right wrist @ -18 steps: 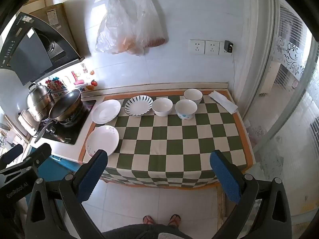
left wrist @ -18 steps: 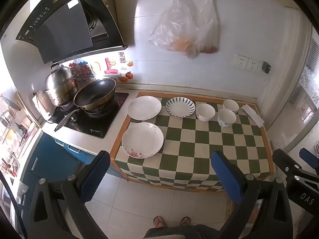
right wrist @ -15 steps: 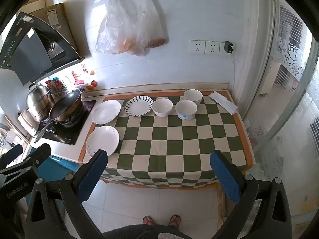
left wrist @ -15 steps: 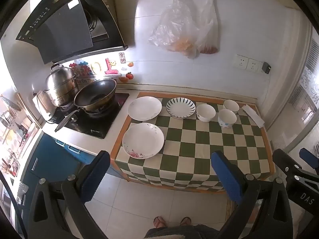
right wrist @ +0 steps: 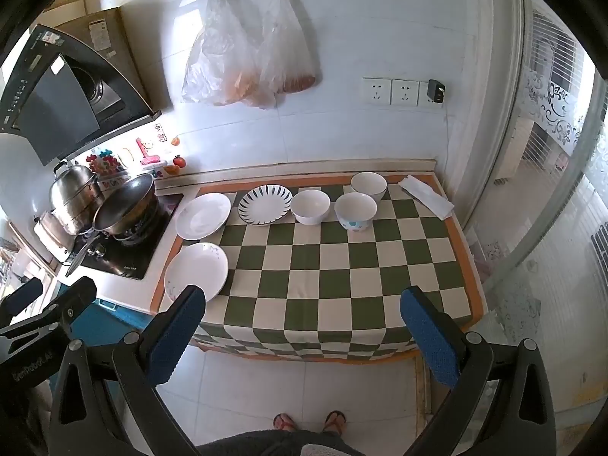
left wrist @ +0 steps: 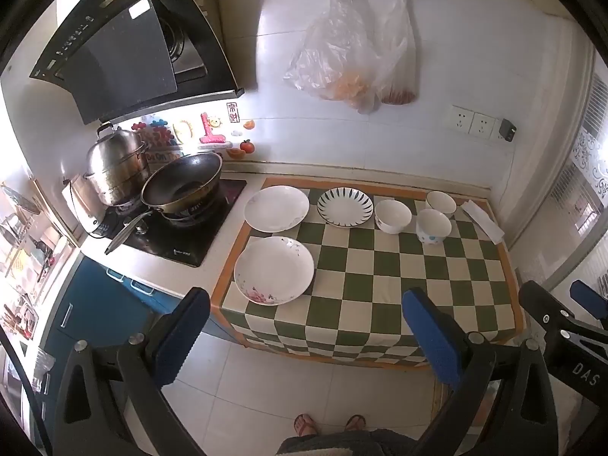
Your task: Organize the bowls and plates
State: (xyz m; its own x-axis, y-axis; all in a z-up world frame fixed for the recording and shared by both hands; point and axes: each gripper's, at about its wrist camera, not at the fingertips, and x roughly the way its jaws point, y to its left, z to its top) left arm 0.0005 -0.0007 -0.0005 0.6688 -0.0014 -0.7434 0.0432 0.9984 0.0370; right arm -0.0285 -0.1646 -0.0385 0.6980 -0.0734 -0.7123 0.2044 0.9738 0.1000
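A kitchen tabletop is being covered by a green-and-cream checked cloth, with a stove and wok at its left. Three plates are being carried at the left end: a floral plate near the front-left corner, a plain plate and a striped plate along the back edge. Three bowls are being kept grouped toward the back-right corner. The left gripper and right gripper are being held spread wide, empty, above the floor before the front edge.
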